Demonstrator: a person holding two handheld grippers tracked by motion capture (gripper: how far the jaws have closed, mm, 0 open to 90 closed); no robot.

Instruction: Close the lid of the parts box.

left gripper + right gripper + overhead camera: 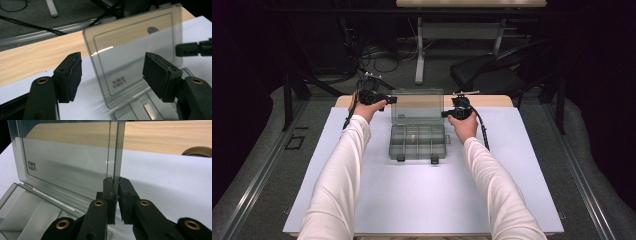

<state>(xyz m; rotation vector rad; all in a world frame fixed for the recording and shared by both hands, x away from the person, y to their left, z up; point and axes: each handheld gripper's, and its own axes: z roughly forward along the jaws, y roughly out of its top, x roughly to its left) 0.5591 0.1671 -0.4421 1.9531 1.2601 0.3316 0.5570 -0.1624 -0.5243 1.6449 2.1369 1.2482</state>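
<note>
A dim room surrounds the bench (pixel 512 200), whose white cover leaves a strip of pale wood along the far edge. Beyond lie grey carpet (pixel 437 75), tangled black cables (pixel 377 57), a black chair (pixel 487 72) and a second desk's white leg (pixel 419 50).

Clear compartment box (pixel 417 142) on white tabletop, lid (pixel 417 106) raised upright.

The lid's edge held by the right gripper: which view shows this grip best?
The right gripper view: the right gripper is shut on the edge of the clear lid, seen close up. The high view shows the lid upright, small. The left gripper view shows the lid and, at its far edge, the other gripper's jaws.
</note>
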